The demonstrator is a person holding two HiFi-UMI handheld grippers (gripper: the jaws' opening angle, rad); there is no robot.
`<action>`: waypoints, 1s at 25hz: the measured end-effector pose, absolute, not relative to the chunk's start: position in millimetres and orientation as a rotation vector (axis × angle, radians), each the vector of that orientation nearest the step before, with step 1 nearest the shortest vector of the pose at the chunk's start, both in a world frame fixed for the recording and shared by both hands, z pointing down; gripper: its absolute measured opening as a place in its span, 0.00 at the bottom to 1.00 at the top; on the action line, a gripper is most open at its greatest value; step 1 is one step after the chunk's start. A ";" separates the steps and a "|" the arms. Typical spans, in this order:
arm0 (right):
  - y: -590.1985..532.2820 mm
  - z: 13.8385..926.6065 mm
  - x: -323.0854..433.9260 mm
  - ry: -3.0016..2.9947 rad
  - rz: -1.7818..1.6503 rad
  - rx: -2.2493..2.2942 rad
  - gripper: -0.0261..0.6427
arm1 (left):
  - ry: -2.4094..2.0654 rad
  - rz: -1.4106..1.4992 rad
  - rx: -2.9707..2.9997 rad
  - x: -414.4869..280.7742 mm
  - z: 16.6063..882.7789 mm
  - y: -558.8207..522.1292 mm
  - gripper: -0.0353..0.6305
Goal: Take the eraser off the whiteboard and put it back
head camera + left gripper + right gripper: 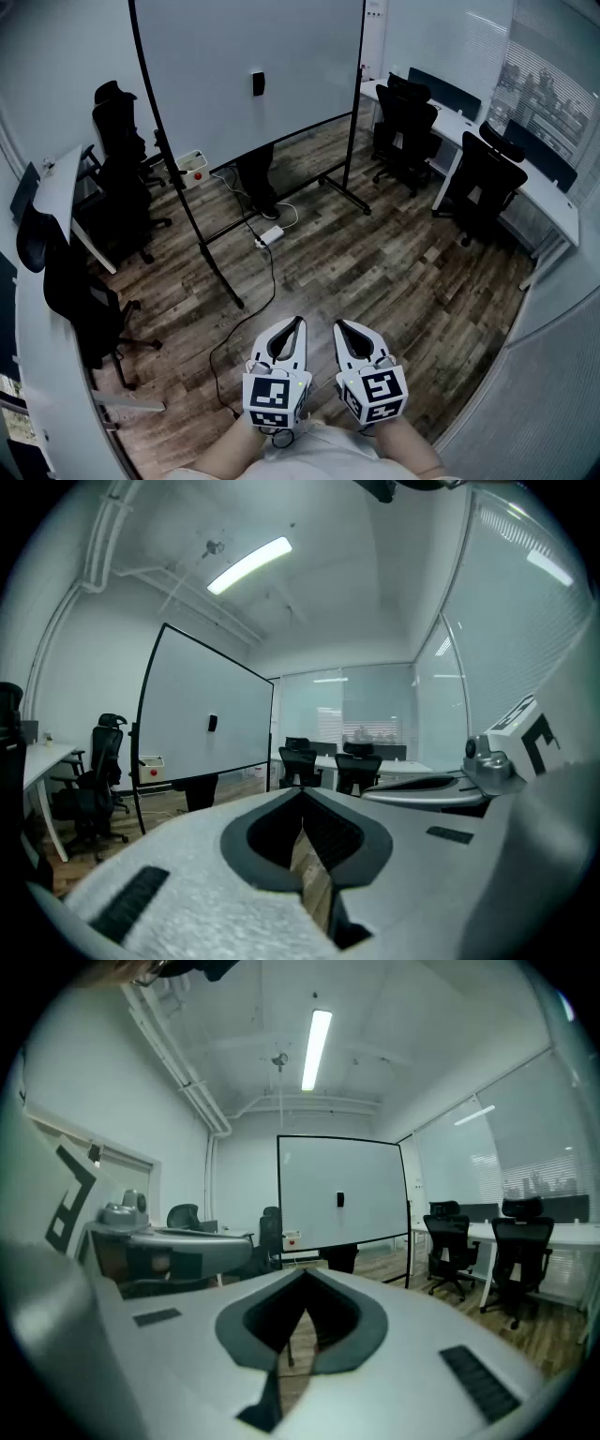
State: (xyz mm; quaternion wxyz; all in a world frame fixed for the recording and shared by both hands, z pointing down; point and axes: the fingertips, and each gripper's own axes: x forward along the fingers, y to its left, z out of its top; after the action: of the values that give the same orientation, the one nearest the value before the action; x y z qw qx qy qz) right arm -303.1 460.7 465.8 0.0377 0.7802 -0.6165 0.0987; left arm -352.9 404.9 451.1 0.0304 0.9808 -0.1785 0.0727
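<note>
Left tool (299, 322), right tool (338, 325): jaws together, nothing held. Eraser (258, 83) on whiteboard (187, 75), well apart from both.

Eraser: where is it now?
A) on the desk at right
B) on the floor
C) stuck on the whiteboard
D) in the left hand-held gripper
C: the small dark eraser sits on the whiteboard face, while the left hand-held gripper and right hand-held gripper are both shut on nothing, well short of the board.
</note>
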 end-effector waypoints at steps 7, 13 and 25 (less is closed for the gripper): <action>462.8 464.1 -293.3 -1.858 0.275 2.400 0.08 | -0.585 0.248 3.110 -342.7 448.9 409.1 0.08; 473.4 461.5 -280.4 -1.791 0.255 2.474 0.08 | -0.531 0.246 3.071 -331.1 450.2 412.9 0.08; 453.7 485.0 -249.1 -1.756 0.331 2.493 0.08 | -0.515 0.278 3.016 -301.8 469.3 380.5 0.08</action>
State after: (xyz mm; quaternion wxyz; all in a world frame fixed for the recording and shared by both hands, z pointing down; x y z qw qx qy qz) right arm -249.1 453.7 485.0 0.0372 0.8123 -0.5720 0.1078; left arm -301.8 380.5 469.3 0.0348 0.9811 -0.1675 0.0905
